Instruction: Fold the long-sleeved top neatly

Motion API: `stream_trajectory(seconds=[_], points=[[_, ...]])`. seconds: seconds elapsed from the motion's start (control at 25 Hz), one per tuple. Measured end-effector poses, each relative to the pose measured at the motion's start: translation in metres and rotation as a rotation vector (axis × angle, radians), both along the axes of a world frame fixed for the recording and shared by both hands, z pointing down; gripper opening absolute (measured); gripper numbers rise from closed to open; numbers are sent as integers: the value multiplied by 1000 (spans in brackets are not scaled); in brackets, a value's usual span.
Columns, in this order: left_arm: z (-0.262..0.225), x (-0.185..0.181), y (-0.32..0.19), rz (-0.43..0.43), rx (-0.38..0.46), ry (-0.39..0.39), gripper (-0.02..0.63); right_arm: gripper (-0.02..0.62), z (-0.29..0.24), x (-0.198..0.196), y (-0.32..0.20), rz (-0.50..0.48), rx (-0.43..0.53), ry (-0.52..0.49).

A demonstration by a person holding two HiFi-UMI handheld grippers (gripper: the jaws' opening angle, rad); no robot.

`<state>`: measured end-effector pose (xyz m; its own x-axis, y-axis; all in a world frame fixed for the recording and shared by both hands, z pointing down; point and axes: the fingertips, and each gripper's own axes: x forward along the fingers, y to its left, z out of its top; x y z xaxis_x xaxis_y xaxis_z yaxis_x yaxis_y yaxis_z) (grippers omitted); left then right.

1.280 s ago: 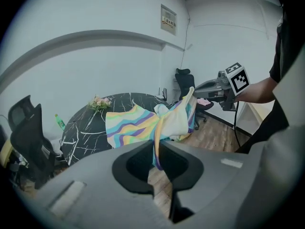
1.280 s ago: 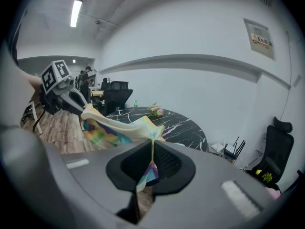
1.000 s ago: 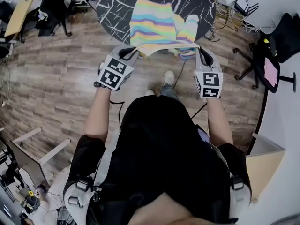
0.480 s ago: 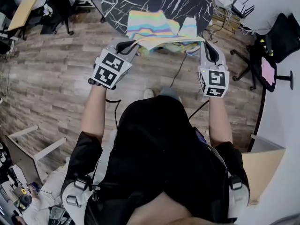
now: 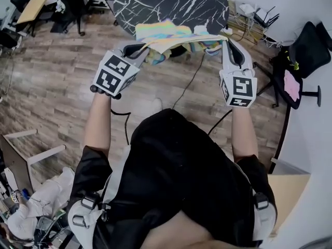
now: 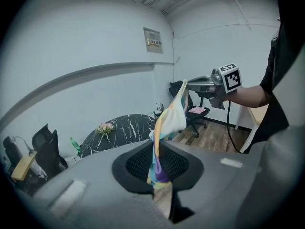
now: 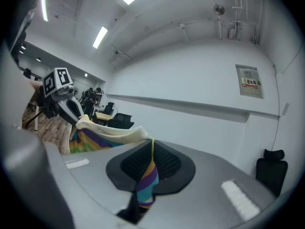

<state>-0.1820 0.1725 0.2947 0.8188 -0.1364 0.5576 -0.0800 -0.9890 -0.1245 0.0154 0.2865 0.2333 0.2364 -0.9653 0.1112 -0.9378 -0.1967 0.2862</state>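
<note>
At twelve o'clock in the head view stands the round black marbled table [image 5: 155, 4]. Over its six o'clock edge the striped long-sleeved top [image 5: 174, 34] is stretched between both tools. The left tool [image 5: 147, 45] is clamped on the cloth's nine o'clock end. The right tool [image 5: 226, 41] is pinched tight on its three o'clock end.
</note>
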Motion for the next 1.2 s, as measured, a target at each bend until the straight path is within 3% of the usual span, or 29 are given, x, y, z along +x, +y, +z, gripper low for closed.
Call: stream_trajectory(seconds=[0.36, 0.64, 0.92, 1.2], points=[[-31, 5, 72, -19, 26, 37, 40, 15, -34, 13, 61, -47, 61, 48], [-29, 4, 102, -17, 37, -12, 40, 15, -35, 15, 88, -78, 79, 52], [-18, 9, 101, -6, 8, -29, 41, 15, -19, 22, 88, -82, 57, 57], [-7, 32, 51, 23, 16, -36, 41, 15, -2, 42, 48, -45, 23, 38]])
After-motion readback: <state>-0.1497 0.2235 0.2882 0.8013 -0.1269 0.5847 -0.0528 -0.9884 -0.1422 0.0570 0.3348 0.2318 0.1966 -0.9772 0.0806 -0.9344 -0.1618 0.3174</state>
